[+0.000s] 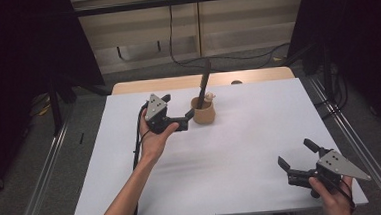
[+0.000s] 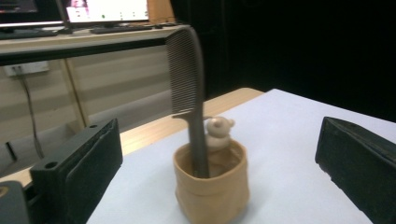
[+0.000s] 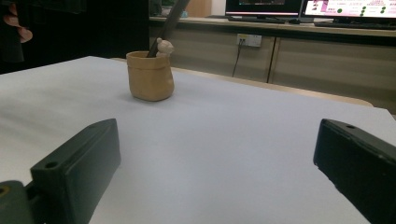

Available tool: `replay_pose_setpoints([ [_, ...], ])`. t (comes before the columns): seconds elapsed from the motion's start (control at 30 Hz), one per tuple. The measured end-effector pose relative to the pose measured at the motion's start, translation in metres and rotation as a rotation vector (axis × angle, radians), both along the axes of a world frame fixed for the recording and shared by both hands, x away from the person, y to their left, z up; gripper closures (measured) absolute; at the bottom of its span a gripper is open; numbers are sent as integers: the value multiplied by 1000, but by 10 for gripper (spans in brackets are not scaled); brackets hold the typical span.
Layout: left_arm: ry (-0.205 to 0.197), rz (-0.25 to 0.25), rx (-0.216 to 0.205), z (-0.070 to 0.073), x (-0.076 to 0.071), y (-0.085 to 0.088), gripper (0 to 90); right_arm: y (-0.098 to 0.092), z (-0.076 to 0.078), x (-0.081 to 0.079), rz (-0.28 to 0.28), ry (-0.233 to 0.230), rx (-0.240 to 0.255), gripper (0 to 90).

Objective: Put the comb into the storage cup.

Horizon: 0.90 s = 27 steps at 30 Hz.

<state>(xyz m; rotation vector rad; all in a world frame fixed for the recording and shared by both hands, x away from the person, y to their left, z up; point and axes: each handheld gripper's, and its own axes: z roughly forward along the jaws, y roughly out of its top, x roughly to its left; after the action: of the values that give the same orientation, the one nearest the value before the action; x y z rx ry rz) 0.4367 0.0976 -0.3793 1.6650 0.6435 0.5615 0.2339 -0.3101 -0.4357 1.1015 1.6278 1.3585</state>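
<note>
A small tan pouch-like pot [image 1: 204, 114] stands on the white table top [image 1: 240, 134], toward the back centre. A dark comb [image 2: 187, 79] stands upright in the pot [image 2: 212, 191], teeth at the top, beside a little beige bear figure [image 2: 218, 131]. My left gripper [image 1: 177, 109] is open just left of the pot, its jaws apart on either side of it in the left gripper view, not touching. My right gripper [image 1: 295, 153] is open and holds nothing near the front right corner; its view has the pot [image 3: 150, 77] far off.
A wooden table edge [image 1: 202, 80] runs behind the white sheet. Metal rails [image 1: 47, 166] flank the table on both sides. Cables [image 1: 235, 57] lie on the floor behind. A desk with monitors [image 3: 350, 9] stands in the background.
</note>
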Motion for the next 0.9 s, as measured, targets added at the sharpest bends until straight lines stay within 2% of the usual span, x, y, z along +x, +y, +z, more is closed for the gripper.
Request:
replay_pose_setpoints([
  [0.17,-12,7,-14,6,-9,12,19,-1,0,0,-12,-1,0,0],
  [0.23,-3,11,-24,7,-13,16,26,-1,0,0,-13,1,-4,0],
  [0.37,-11,24,-21,6,-18,23,26,-1,0,-2,-11,1,-1,0],
  [0.5,-2,26,-43,5,-23,32,26,-1,0,-2,-12,1,-4,0],
  [0.6,0,46,-29,2,-29,44,26,-1,1,-2,-9,-5,-3,0],
  [0.7,1,61,-34,-1,-32,49,26,-1,0,-1,-12,0,-2,0],
  [0.9,-6,89,-13,-7,-40,61,26,0,0,0,-11,0,-1,1],
])
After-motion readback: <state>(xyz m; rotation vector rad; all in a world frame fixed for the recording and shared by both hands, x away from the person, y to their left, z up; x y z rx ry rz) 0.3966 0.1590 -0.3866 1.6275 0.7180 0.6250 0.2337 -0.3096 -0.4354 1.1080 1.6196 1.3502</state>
